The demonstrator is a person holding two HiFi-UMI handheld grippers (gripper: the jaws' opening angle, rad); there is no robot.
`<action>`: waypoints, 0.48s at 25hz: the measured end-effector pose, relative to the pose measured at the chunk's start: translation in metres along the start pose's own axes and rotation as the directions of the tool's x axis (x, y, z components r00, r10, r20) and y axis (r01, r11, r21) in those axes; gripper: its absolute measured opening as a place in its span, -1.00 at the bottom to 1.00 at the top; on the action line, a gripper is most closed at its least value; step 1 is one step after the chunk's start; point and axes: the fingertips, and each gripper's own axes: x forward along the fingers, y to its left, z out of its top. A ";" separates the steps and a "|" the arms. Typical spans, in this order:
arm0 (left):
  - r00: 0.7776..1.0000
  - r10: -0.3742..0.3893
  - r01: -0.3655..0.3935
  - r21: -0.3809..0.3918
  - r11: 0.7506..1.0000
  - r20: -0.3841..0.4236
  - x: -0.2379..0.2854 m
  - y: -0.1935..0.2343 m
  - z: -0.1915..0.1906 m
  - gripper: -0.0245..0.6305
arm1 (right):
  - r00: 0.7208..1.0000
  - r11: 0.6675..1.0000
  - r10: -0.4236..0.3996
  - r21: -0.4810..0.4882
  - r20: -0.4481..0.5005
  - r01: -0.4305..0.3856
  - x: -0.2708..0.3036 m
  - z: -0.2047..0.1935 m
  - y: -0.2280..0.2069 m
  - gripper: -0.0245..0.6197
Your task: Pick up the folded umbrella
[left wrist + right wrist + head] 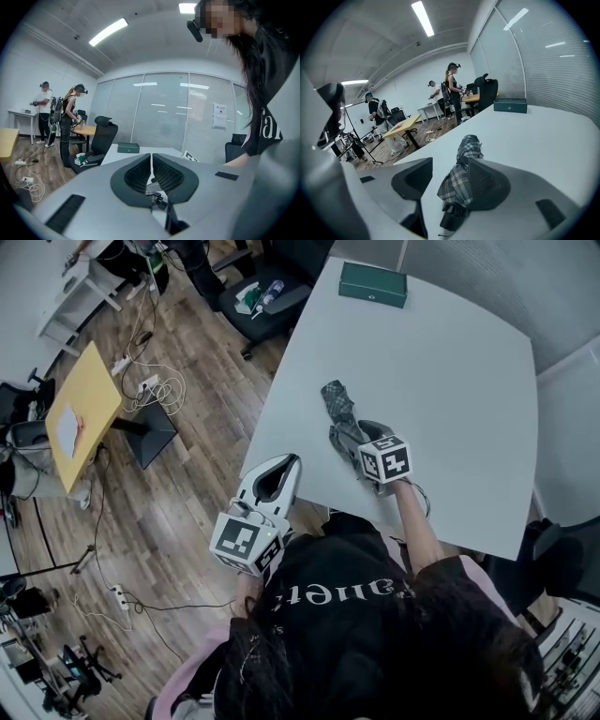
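Centrally in the right gripper view, the right gripper [449, 164] stands with jaws apart astride the folded umbrella [466, 145], which lies on the white table [543, 140] crowding the right-hand jaw, so an off-centre closure may pinch only loose fabric and slip on lifting.

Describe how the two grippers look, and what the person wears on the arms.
Both the left gripper and the right gripper have pale grey shells, dark ribbed pads and a cube with black-and-white square markers. The person wears a black top with pale lettering; the right forearm is bare.
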 end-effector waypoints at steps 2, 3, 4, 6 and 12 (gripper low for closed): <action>1.000 0.003 -0.003 0.001 1.000 -0.006 0.003 0.000 0.000 -0.84 | 1.000 1.000 -0.006 0.002 -0.030 0.006 0.015 -0.005 -0.008 -0.19; 1.000 0.006 -0.006 0.000 1.000 -0.009 0.005 0.000 -0.001 -0.84 | 0.999 1.000 -0.012 0.002 -0.046 0.012 0.023 -0.007 -0.012 -0.16; 1.000 0.009 -0.009 -0.001 1.000 -0.012 0.006 0.001 -0.001 -0.84 | 0.998 1.000 -0.020 0.001 -0.062 0.021 0.031 -0.010 -0.016 -0.12; 1.000 0.016 -0.016 -0.004 1.000 -0.019 0.008 0.004 -0.002 -0.84 | 0.995 0.999 -0.042 0.000 -0.095 0.042 0.048 -0.017 -0.024 -0.05; 0.998 0.039 -0.039 -0.010 0.999 -0.042 0.006 0.010 -0.003 -0.84 | 0.979 0.993 -0.114 -0.007 -0.168 0.114 0.074 -0.028 -0.035 0.03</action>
